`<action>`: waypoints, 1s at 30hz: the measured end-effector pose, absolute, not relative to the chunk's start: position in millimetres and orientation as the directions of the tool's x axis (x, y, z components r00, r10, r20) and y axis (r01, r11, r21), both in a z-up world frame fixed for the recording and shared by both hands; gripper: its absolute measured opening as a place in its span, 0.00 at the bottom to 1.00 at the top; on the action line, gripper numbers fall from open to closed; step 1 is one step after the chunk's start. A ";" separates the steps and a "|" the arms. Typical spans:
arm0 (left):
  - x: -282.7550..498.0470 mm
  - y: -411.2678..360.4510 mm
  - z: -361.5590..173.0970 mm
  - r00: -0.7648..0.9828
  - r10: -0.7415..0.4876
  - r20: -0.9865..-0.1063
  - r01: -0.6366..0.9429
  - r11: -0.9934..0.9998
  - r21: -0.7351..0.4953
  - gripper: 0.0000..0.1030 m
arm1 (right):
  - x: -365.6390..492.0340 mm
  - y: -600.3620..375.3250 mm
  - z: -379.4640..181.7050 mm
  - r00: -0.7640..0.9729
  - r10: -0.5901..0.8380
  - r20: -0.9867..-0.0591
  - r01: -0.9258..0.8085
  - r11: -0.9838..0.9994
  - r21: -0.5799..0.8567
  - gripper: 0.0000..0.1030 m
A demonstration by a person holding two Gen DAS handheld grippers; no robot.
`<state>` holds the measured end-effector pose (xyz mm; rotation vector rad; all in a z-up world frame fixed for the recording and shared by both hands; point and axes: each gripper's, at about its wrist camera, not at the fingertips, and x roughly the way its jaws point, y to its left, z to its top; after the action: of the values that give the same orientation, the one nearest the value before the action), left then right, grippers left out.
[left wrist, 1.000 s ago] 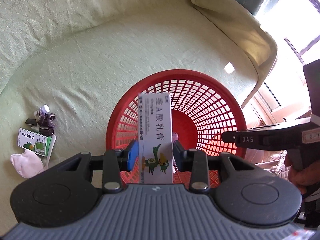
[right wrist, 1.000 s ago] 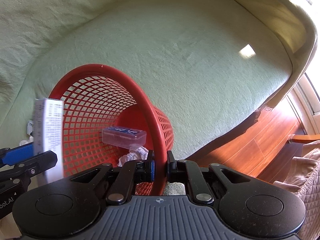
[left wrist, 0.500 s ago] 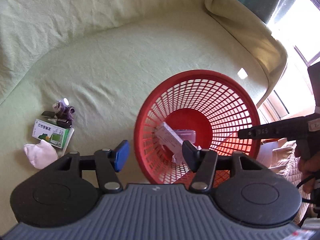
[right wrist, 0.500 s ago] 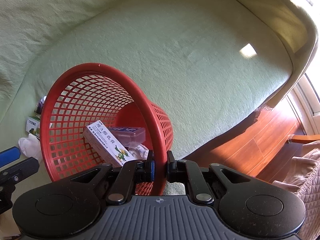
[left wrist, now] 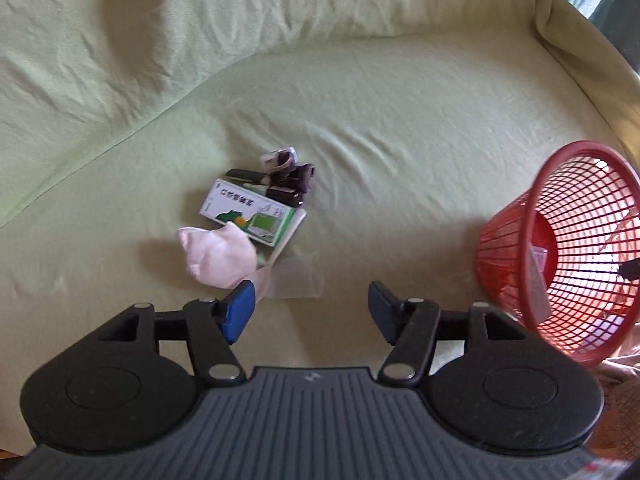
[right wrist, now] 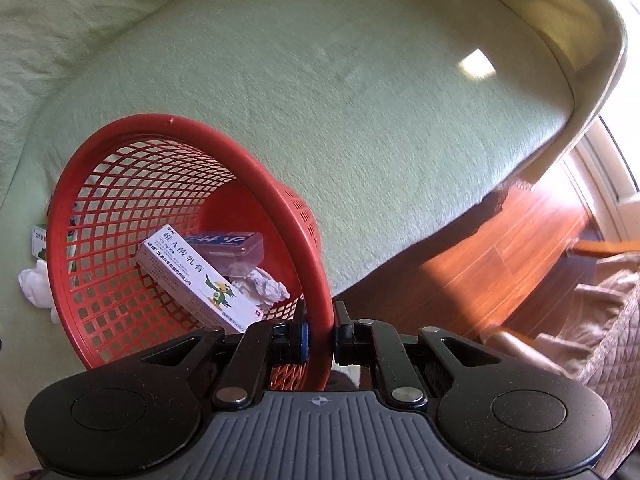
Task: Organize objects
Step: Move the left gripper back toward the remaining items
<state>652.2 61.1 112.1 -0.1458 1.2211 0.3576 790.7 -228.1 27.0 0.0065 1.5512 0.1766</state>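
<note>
My right gripper [right wrist: 320,330] is shut on the rim of the red mesh basket [right wrist: 256,168] and holds it tilted on the green sofa. Inside lie a white medicine box with a bird picture [right wrist: 196,276], a clear plastic case [right wrist: 232,246] and crumpled paper [right wrist: 266,286]. The basket [left wrist: 536,216] shows at the right of the left wrist view. My left gripper [left wrist: 310,306] is open and empty above the sofa. Just ahead of it lie a green-and-white box [left wrist: 248,212], a white cloth [left wrist: 218,256], a clear plastic cup [left wrist: 298,276] and small dark items [left wrist: 288,180].
The green sofa seat [left wrist: 400,128] runs back to its cushion and right armrest [right wrist: 580,40]. Wooden floor [right wrist: 500,248] lies past the sofa edge at the right, with a beige quilted fabric [right wrist: 600,320] beside it.
My left gripper let the white bird box drop into the basket, opened, and swung left toward the pile of items. My right gripper kept its hold on the basket rim.
</note>
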 end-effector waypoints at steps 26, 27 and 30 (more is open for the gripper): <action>616.6 186.1 -33.4 0.286 0.023 -0.958 -0.639 0.749 -0.173 0.55 | 785.2 -279.8 13.5 0.085 0.364 -0.927 0.324 0.870 0.371 0.08; 614.3 191.2 -38.4 0.287 0.008 -0.958 -0.662 0.724 -0.192 0.52 | 785.3 -280.1 12.7 0.083 0.358 -0.930 0.322 0.873 0.365 0.08; 608.0 205.5 -52.8 0.306 -0.041 -0.951 -0.728 0.633 -0.261 0.42 | 786.8 -277.5 15.4 0.094 0.338 -0.936 0.302 0.886 0.351 0.08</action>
<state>608.0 205.5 -52.8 -0.7868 1.1898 0.5230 786.8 -277.5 15.4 0.5300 1.4989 0.0288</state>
